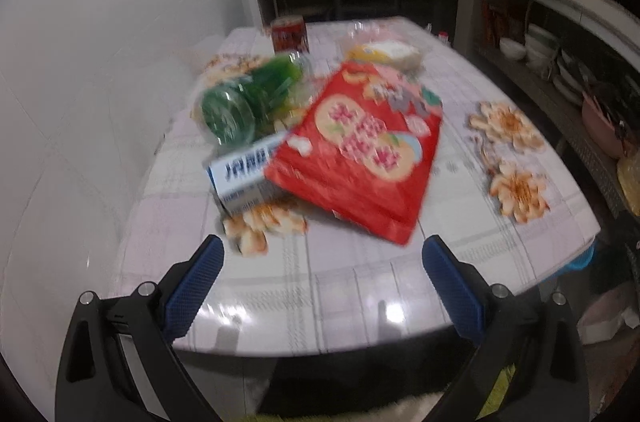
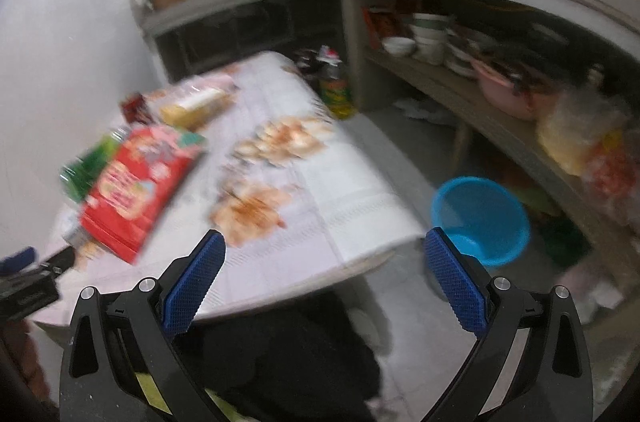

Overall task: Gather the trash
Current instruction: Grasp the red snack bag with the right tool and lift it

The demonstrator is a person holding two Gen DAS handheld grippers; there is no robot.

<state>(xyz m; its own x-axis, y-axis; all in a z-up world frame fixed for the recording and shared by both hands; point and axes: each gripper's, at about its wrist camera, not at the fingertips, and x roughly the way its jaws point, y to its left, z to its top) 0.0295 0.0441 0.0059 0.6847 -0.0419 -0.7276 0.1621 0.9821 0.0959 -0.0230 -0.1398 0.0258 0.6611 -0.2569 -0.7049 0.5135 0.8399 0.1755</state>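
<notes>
Both views were motion-blurred; print on the packaging could not be read. The left gripper [image 1: 322,254] was spread wide and held nothing, hovering over the near edge of the table [image 1: 360,302]. The right gripper [image 2: 324,248] was likewise spread and empty, positioned over the table's near right corner.

Trash lay clustered on the left and far part of the table. Items counted in the left wrist view: one red snack bag [image 1: 360,146], lying flat and tilted; one blue-and-white carton [image 1: 244,178], its right end hidden under the red bag; one green bottle [image 1: 248,98] on its side, just behind the carton; one red can [image 1: 290,32] upright at the far edge; one clear bag with yellow and white contents [image 1: 384,52] behind the red bag, contents not identifiable. The red bag's far edge overlapped that clear bag; whether they touched could not be told.

In the right wrist view one blue bucket [image 2: 480,218] stood on the floor to the right of the table, well apart from the trash, its lower left hidden behind the right fingertip. Its interior appeared empty. At that frame's left edge, part of the left gripper was cut off.
</notes>
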